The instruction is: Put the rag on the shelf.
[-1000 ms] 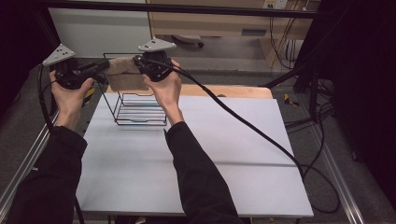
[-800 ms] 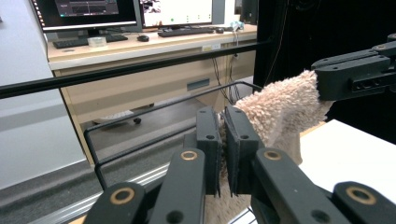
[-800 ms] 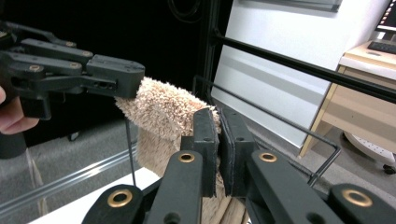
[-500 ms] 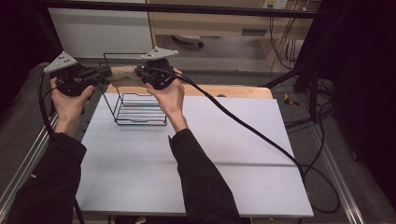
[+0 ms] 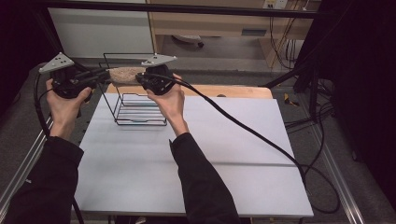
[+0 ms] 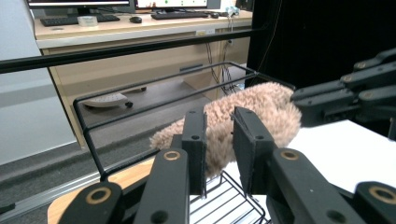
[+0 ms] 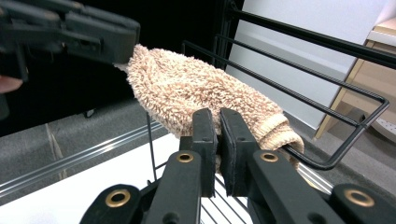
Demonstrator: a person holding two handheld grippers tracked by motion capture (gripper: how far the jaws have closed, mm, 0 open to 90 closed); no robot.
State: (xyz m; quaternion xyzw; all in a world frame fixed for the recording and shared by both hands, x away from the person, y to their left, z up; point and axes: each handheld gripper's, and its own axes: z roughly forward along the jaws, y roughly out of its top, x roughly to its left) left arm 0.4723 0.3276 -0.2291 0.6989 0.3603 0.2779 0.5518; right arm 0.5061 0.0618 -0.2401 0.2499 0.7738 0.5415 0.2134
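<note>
A fuzzy tan cloth (image 5: 125, 73) is stretched level between my two grippers, above the top rail of a black wire rack (image 5: 140, 112). My right gripper (image 7: 219, 126) is shut on the cloth (image 7: 182, 88) near its ribbed cuff end; in the high view the right gripper (image 5: 140, 77) is at the cloth's right end. My left gripper (image 6: 219, 135) has just been opening its jaws. The other end of the cloth (image 6: 252, 107) still lies in the gap between them. In the high view the left gripper (image 5: 103, 74) is at the cloth's left end.
The wire rack stands at the back left of a white tabletop (image 5: 210, 154), with a wooden board (image 5: 233, 91) behind it. The right gripper's cable (image 5: 243, 126) trails across the table to the right edge. Dark frame rails run along both sides.
A second ago the cloth hung as a broader fold between the grippers; now it is a narrow level strip. Both hands have stayed almost in place.
</note>
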